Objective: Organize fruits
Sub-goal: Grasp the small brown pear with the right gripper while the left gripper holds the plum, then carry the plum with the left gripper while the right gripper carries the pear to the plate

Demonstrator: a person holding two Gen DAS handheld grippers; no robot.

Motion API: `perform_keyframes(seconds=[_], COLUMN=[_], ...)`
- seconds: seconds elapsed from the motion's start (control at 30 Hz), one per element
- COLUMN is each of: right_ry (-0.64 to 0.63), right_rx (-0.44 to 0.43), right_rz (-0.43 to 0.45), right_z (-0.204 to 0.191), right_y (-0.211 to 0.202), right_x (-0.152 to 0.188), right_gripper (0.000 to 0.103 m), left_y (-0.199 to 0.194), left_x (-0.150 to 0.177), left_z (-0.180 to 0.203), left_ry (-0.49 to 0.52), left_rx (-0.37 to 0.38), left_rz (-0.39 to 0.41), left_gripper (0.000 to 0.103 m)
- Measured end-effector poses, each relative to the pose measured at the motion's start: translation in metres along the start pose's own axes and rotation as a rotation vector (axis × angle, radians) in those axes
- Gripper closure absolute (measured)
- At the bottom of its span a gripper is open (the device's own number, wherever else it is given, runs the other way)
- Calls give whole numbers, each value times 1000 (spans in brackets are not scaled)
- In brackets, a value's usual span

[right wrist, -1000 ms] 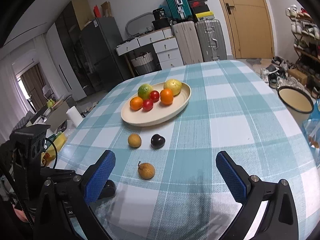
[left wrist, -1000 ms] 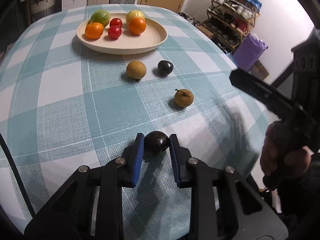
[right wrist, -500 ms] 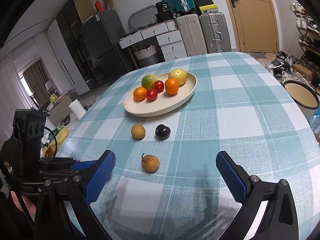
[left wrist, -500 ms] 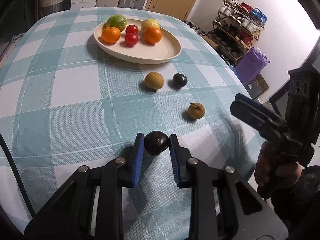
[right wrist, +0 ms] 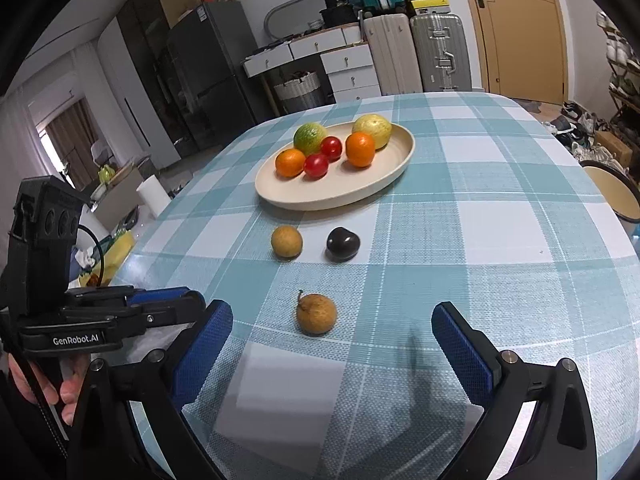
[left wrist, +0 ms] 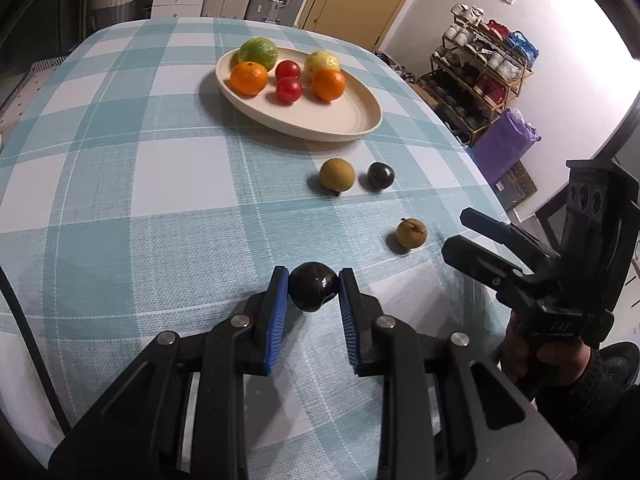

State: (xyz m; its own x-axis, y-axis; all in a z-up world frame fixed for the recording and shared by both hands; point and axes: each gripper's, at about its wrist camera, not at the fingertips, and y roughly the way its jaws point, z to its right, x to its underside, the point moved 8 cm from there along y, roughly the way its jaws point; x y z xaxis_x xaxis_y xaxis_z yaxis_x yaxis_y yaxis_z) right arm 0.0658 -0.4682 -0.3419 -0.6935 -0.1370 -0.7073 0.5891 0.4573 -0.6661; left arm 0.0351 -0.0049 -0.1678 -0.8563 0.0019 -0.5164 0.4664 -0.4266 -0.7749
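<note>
Left wrist: dark fruit (left wrist: 313,286) between fingers (left wrist: 276,312)

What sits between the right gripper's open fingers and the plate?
In the right wrist view, a stemmed brown fruit lies nearest the right gripper; beyond it a round brown fruit and a dark plum, then the plate.

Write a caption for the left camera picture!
Left gripper holds a dark plum above the checked table.

Room: domestic interior, white walls.
Yellow-brown door (right wrist: 516,24); upright suitcases (right wrist: 416,54); white drawer unit (right wrist: 344,60); dark refrigerator (right wrist: 208,68); shoe rack (left wrist: 480,76); curtained window (right wrist: 68,132).
</note>
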Motion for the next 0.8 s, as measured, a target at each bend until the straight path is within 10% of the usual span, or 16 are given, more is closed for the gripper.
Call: perform_keyframes(seconds=[0.8], right_ry=[-150], right_rx=[83], right_rz=[-106], right_z=[-21], right_y=[29], right_x=[10], right_gripper=[77], left_y=[-8], left_x=[4], left_z=[-25], left_ry=[-50], left_rx=[-26], left_rz=[-2], left_gripper=[81])
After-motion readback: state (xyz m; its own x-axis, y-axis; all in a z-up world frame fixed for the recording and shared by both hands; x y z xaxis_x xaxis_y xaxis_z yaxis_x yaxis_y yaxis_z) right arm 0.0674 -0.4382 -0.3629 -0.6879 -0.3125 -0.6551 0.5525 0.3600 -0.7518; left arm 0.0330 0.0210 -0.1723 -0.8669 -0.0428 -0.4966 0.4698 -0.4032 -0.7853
